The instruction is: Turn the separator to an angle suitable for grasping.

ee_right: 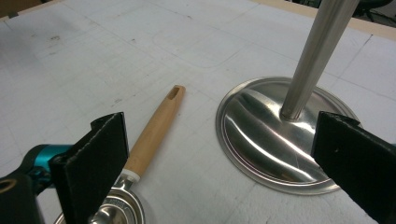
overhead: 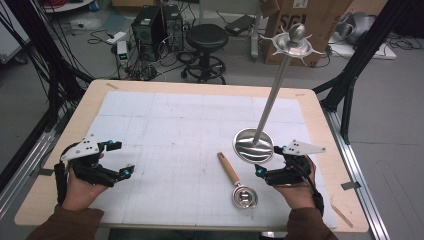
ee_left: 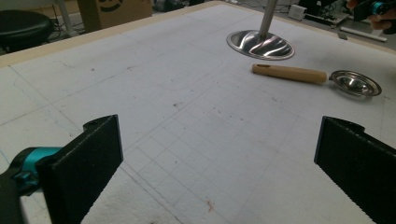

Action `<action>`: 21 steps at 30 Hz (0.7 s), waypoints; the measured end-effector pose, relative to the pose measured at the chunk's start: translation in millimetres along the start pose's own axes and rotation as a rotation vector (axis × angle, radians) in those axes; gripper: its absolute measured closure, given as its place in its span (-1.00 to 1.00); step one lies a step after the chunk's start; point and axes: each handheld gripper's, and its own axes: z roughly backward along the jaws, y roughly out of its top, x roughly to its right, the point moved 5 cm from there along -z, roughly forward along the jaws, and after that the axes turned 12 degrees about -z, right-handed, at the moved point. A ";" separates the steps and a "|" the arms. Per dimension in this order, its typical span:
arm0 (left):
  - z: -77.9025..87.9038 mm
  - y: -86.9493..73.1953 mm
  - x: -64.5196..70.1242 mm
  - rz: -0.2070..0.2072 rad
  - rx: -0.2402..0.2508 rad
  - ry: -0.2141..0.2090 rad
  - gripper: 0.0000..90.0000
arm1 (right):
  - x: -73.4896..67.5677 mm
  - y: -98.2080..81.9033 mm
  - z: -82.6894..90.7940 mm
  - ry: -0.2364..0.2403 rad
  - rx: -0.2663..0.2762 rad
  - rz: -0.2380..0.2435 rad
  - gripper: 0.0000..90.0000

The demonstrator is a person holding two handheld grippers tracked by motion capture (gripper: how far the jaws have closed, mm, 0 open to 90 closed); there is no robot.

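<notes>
Both the left gripper (overhead: pixel 116 158) and right gripper (overhead: pixel 267 161) stand open and empty — seemingly the approach step — so next the right one must close on the ladle's wooden handle (overhead: pixel 228 168) beside the steel stand (overhead: pixel 253 146).

Strainer (overhead: pixel 237 182) just left of stand (overhead: pixel 253 145)

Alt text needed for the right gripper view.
The right gripper hangs open over a white gridded mat. Between its black jaws lie a wooden-handled metal scoop, bowl near the left jaw, and the round steel base of a stand, whose pole rises out of frame.
</notes>
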 end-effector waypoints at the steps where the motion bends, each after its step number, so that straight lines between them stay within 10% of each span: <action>1: 0.0 0.0 0.0 0.000 0.000 0.000 -0.96 | -0.1 -0.1 -0.2 0.001 -0.001 -0.005 -0.94; 21: 1.3 0.2 2.4 -0.008 0.001 -0.008 -0.96 | -22.4 0.0 -16.1 0.013 -0.066 0.037 -0.94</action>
